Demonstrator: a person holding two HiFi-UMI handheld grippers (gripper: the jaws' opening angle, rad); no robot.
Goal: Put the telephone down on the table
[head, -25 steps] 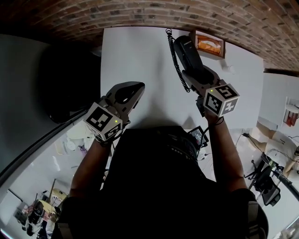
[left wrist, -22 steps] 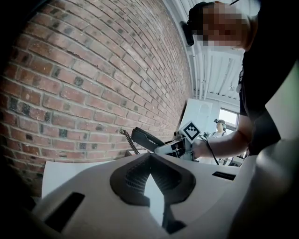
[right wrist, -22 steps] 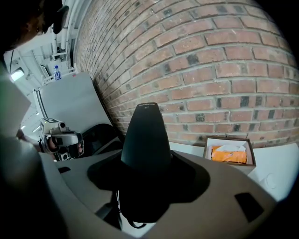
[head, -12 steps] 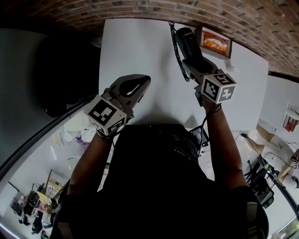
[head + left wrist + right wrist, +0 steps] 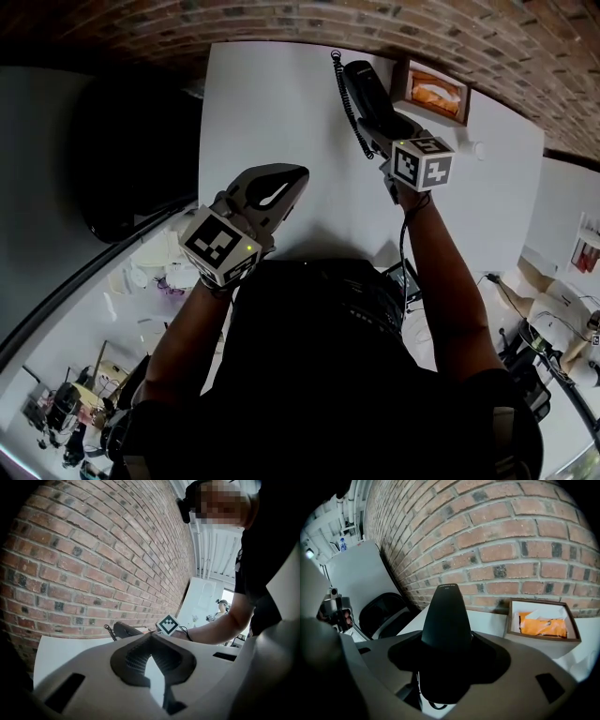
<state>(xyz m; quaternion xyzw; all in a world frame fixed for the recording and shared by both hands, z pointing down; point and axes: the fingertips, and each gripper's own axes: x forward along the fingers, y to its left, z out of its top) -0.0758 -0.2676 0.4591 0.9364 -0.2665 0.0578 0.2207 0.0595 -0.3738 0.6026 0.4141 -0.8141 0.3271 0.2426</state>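
Black plastic, the telephone handset (image 5: 446,616) stands lengthwise between the jaws of the right gripper (image 5: 446,641), which are clamped on its lower half while its rounded upper end sticks out past them toward the brick wall (image 5: 511,536). From the head view the handset (image 5: 367,86) is over the far edge of the white table (image 5: 281,103), close to the wall, with its coiled cord (image 5: 349,105) trailing along the tabletop on its left. No view shows whether the handset itself touches the table.

Just to the right of the handset, against the wall, a shallow brown-rimmed box (image 5: 510,619) sits on the table. An orange packet (image 5: 543,626) lies in it, with something white above it that is too small to make out.

The left gripper (image 5: 151,637) hovers over the near middle of the table, well apart from the handset. Its jaws are closed, the tips meet, and nothing is between them.

Off the table's left edge stands a black chair (image 5: 386,611).
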